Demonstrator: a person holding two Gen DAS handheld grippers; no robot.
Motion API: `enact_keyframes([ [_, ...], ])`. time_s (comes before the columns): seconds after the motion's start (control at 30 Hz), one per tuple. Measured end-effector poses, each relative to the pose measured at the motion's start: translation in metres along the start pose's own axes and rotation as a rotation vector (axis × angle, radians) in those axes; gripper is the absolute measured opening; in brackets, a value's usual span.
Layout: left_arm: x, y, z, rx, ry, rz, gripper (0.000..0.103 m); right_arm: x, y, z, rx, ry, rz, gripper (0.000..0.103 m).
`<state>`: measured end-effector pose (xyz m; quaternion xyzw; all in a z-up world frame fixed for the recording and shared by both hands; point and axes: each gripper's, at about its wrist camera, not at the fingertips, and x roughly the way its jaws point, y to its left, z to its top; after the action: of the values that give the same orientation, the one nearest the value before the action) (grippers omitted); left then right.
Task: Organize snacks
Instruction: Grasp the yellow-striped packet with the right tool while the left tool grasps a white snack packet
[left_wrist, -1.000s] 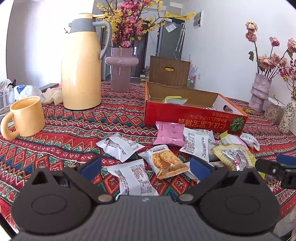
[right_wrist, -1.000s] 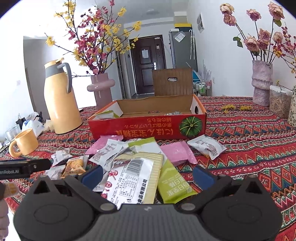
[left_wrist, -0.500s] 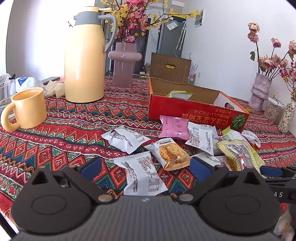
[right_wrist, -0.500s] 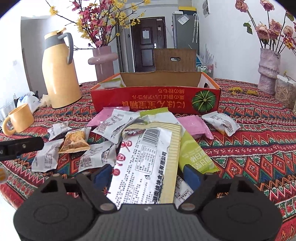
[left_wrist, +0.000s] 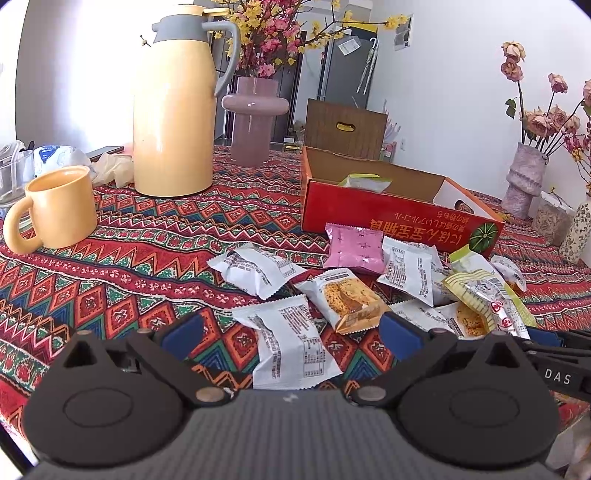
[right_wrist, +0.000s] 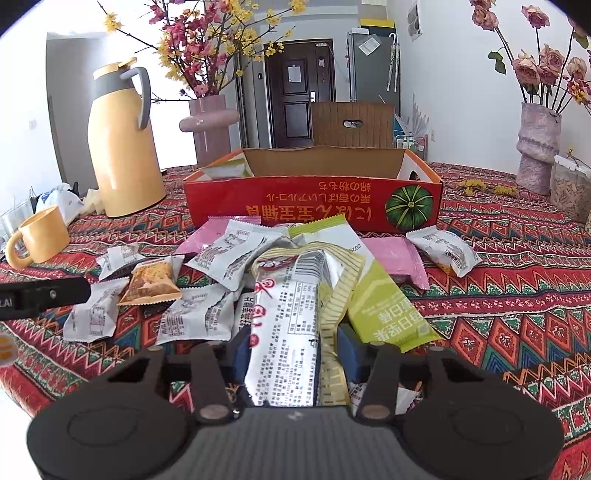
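Long packet (right_wrist: 286, 332): silver and cream wrapper, red print, lying lengthwise on top of the snack heap (right_wrist: 221, 280) in front of the red box (right_wrist: 314, 206). Near end pinched between the blue pads (right_wrist: 349, 349) of the right gripper (right_wrist: 291, 350); jaws just been closing, wrapper creased between them, so read as gripping the packet. Far end resting on a green packet (right_wrist: 384, 302) and the white ones beneath. Not yet lifted, by the look of it.

Left gripper (left_wrist: 291, 334): pads spread wide, nothing pressed; a white packet (left_wrist: 291, 343) lies on the cloth (left_wrist: 110, 266) between them, untouched. Biscuit packet (left_wrist: 347, 299) just beyond.

Box open at the top, one pale green packet (left_wrist: 365, 182) inside near the left end, most of the floor hidden by the front wall. Jug (right_wrist: 123, 147), mug (right_wrist: 38, 236) and vases off to the sides, well clear.

Step in hand, as judged: pick-up of the long packet, grasp just made. Next move calls for a lift high enough to clear the heap and the box's front wall, then forward over the box before release. Risk: slick wrapper held at one end only, likely to droop or drag neighbours along.
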<state>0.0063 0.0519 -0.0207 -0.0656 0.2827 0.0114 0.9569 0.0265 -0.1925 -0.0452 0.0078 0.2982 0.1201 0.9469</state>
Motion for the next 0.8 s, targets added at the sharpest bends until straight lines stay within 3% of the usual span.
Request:
enact_keyframes([
  [0.2, 0.003, -0.001, 0.001, -0.005, 0.010, 0.015, 0.103, -0.010, -0.007, 0.005, 0.026, -0.047, 0.026, 0.033],
  [0.7, 0.033, -0.005, 0.008, -0.027, 0.100, 0.133, 0.103, -0.028, -0.036, 0.027, 0.103, -0.190, 0.026, 0.032],
  [0.8, 0.038, -0.003, 0.007, -0.030, 0.126, 0.148, 0.094, -0.025, -0.044, 0.029, 0.115, -0.197, 0.007, 0.032],
])
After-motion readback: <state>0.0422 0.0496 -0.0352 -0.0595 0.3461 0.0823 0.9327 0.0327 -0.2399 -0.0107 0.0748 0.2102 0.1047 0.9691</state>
